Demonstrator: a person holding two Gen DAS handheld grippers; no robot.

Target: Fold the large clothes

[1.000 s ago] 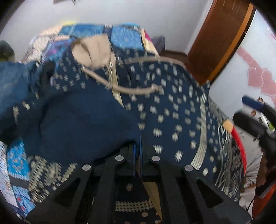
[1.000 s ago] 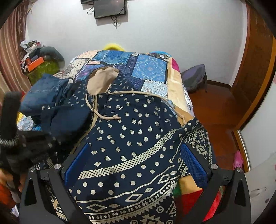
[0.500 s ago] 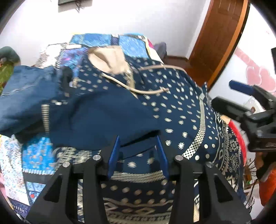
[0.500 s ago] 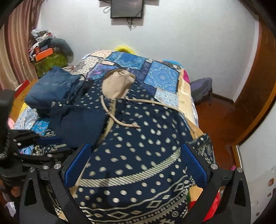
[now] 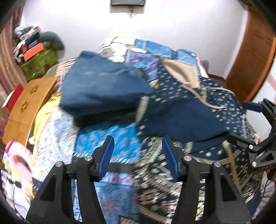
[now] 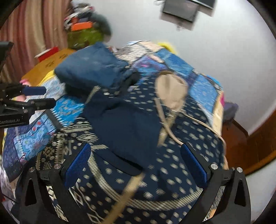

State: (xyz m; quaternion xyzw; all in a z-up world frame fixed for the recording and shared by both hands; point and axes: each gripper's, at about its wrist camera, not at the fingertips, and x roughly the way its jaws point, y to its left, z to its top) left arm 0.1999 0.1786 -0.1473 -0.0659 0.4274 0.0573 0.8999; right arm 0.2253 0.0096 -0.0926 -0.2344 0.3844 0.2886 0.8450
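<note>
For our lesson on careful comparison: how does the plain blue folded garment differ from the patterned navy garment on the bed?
The plain blue garment is unpatterned and folded into a compact bundle; the patterned navy garment has pale dots and beige trim and lies mostly spread out, one part folded over. Both lie on the patchwork quilt.

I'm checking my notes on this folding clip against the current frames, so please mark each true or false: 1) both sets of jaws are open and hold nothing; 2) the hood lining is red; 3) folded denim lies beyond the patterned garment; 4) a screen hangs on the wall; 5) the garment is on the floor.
1) True: left gripper and right gripper have jaws spread, empty.
2) False: the hood is lined beige.
3) True: the folded denim lies past the patterned garment.
4) True: screen.
5) False: it lies on the patchwork bedspread.
</note>
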